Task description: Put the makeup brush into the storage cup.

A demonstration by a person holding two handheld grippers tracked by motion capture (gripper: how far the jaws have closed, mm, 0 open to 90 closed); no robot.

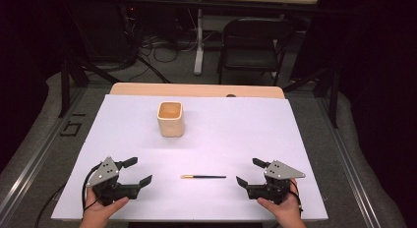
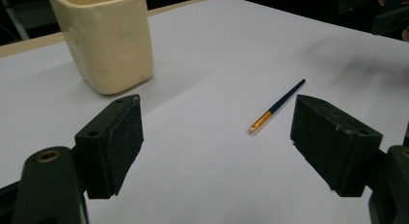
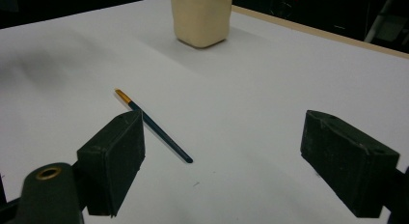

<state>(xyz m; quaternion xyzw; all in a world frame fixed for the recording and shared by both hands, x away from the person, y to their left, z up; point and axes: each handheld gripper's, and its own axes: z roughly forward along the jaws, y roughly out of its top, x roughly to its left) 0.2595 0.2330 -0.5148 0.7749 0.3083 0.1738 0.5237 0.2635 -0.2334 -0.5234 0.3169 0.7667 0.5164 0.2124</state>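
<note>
A thin paintbrush (image 1: 203, 177) with a dark blue handle and a gold ferrule lies flat on the white sheet (image 1: 236, 134), near the front edge, between my two grippers. A cream square cup (image 1: 170, 118) stands upright farther back, left of centre. My left gripper (image 1: 138, 171) rests at the front left, open and empty, its jaws pointing right toward the brush. At the front right my right gripper (image 1: 250, 172) is open and empty too, jaws pointing left. The left gripper view has the paintbrush (image 2: 277, 105) and the cup (image 2: 107, 38) ahead. The right gripper view has the paintbrush (image 3: 153, 125) by its left jaw, and the cup (image 3: 201, 16).
The white sheet covers a wooden table (image 1: 196, 89) whose far edge shows behind it. A black chair (image 1: 251, 46), a white table leg (image 1: 199, 41) and cables stand on the floor beyond. Metal rails (image 1: 29, 164) run along both sides.
</note>
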